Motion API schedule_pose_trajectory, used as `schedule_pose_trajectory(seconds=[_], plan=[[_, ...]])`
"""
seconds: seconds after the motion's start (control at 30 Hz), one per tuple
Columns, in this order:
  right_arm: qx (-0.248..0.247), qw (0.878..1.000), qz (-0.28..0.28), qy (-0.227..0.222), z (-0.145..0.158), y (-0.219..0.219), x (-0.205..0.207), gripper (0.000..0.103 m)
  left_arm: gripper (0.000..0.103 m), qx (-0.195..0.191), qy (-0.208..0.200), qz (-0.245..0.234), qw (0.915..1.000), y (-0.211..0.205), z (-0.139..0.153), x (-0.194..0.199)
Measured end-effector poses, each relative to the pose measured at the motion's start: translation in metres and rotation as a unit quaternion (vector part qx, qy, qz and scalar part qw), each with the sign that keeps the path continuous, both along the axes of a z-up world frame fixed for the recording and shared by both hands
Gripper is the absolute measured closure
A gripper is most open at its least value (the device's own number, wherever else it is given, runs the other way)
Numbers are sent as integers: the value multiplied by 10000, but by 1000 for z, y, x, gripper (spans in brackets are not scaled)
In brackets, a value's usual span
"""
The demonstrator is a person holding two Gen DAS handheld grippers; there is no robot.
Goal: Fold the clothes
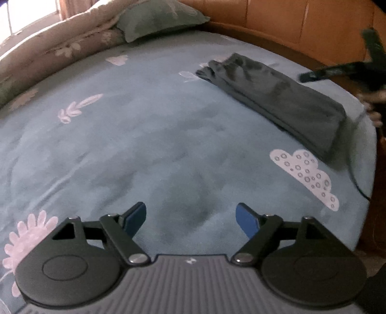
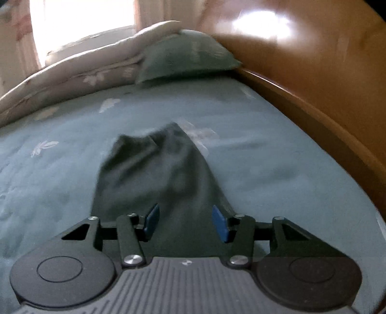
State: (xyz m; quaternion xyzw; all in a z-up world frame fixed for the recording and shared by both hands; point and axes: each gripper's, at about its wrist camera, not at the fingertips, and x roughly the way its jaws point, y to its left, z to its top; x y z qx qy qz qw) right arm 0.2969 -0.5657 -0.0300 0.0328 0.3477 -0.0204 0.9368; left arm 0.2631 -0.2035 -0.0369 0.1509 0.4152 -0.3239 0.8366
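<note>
A dark grey-green garment (image 1: pixel 277 96), folded into a long narrow strip, lies on the blue patterned bed sheet (image 1: pixel 156 145) near the bed's right edge. My left gripper (image 1: pixel 190 212) is open over bare sheet, well short and left of the garment. In the right wrist view the garment (image 2: pixel 154 169) stretches away from my right gripper (image 2: pixel 185 212), which hovers open over its near end with nothing clamped between the blue pads (image 2: pixel 219 222). In the left wrist view, the right gripper's blurred dark fingers (image 1: pixel 320 73) and a hand (image 1: pixel 371 101) show at the far right edge.
A green pillow (image 1: pixel 159 21) and a rolled floral quilt (image 1: pixel 60 48) lie at the far side of the bed. A wooden headboard (image 2: pixel 313 84) curves along the right. The mattress edge (image 1: pixel 361 169) drops off on the right. A bright window (image 2: pixel 84 21) is behind.
</note>
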Motion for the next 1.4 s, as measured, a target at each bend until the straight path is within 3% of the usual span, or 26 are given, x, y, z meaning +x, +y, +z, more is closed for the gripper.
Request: schedule_pose_trajectory(seconds=[0.17, 0.23, 0.4, 0.6, 0.63, 0.77, 0.93, 1.1, 1.3, 1.4], plan=[[-110, 9980, 518, 346, -30, 26, 67, 45, 21, -7, -103, 320, 9994, 2, 2, -7], [-347, 9966, 658, 341, -26, 37, 76, 43, 21, 13, -86, 488, 9988, 5, 2, -12], [-363, 9949, 924, -173, 0, 46, 89, 41, 21, 17, -187, 781, 9968, 11, 6, -23], [-143, 9940, 1062, 203, -26, 66, 148, 40, 21, 44, -159, 1001, 9948, 9, 10, -26], [-97, 9928, 1157, 299, -32, 71, 156, 34, 21, 83, -160, 1009, 9947, 8, 10, -27], [-177, 9906, 1333, 237, -28, 75, 154, 30, 21, 243, -216, 1037, 9941, 5, 13, -32], [126, 9962, 838, -178, -7, 35, 142, 31, 21, 223, -181, 1139, 9931, 6, 15, -36], [700, 9960, 438, 337, -34, 3, 169, 30, 21, 305, -231, 1135, 9928, 2, 17, -39], [293, 9979, 537, -203, 0, 28, 165, 30, 20, 228, -274, 1210, 9920, 9, 20, -45], [-276, 9979, 573, 99, 0, 49, 193, 30, 20, 147, -254, 1266, 9915, 19, 17, -47]])
